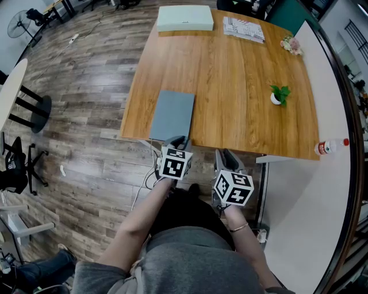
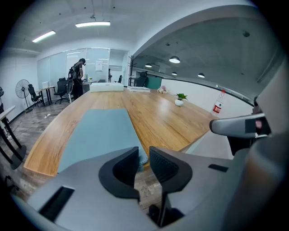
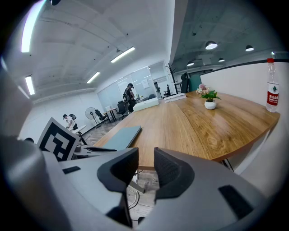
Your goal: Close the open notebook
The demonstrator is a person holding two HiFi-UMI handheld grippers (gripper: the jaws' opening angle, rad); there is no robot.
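Observation:
A blue-grey notebook lies shut and flat on the wooden table, near its front edge. My left gripper sits right at the notebook's near edge. In the left gripper view the jaws stand a narrow gap apart, and the notebook shows its near corner through that gap, with neither pad on it. My right gripper hangs off the table's front edge, to the right of the left one. Its jaws are open with nothing between them. The right gripper view shows the notebook to the left.
A white box and papers lie at the table's far end. A small potted plant and flowers stand on the right side. A bottle rests on the white ledge. People stand far off.

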